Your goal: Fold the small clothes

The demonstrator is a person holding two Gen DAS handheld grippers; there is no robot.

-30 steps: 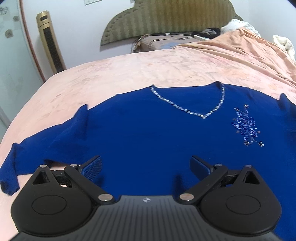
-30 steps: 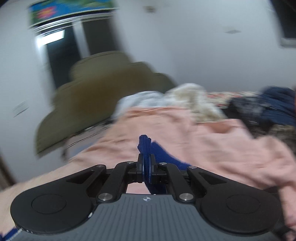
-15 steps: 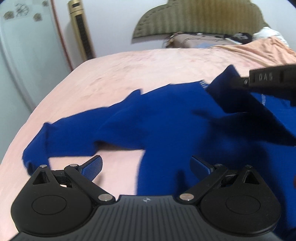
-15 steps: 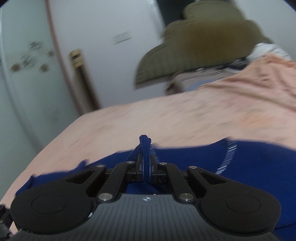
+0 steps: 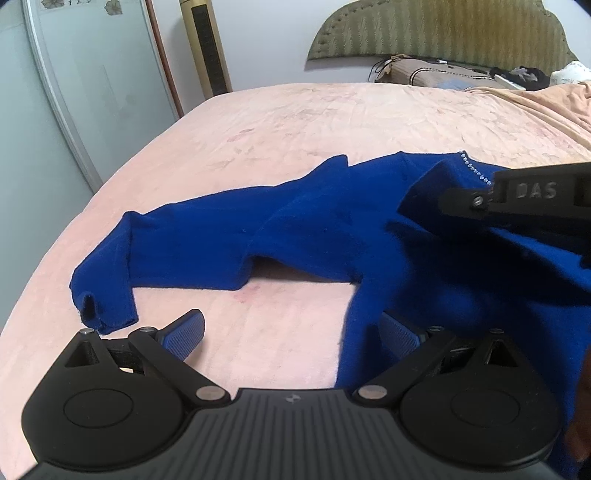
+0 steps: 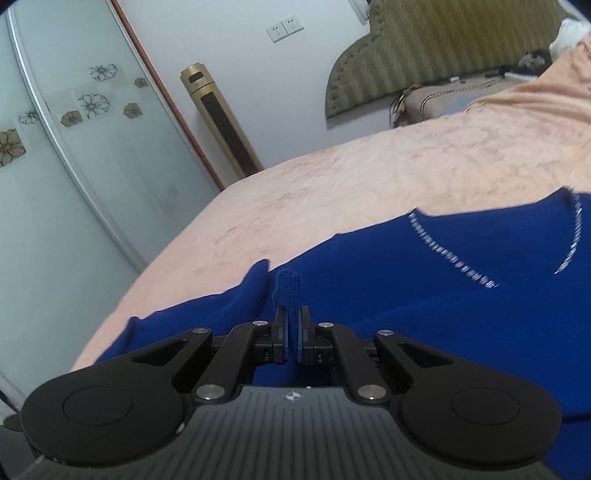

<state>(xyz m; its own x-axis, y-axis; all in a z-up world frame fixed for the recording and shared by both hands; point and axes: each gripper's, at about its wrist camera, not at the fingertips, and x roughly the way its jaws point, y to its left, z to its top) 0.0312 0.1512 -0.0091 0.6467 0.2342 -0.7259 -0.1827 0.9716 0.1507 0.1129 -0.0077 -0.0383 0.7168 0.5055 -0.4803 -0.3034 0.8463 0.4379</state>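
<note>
A blue sweater [image 5: 303, 229] with a beaded V-neck lies on the pink bed; its left sleeve [image 5: 122, 266] stretches out to the left. My left gripper [image 5: 291, 332] is open and empty, low over the bedsheet beside the sweater's side edge. My right gripper [image 6: 291, 325] is shut on a fold of the sweater's blue fabric [image 6: 290, 291] and holds it over the sweater's body [image 6: 424, 295]. It also shows from the side in the left wrist view [image 5: 480, 195], with the cloth draped across the chest.
The pink bedsheet [image 5: 332, 122] covers the bed. An olive headboard [image 5: 443, 33] and pillows [image 5: 443, 74] are at the far end. A gold tower fan [image 6: 221, 122] and a glass sliding door [image 6: 74, 155] stand left of the bed.
My right gripper has carried the held blue fabric leftward over the sweater's body. My left gripper has shifted left, so the left sleeve now fills its view.
</note>
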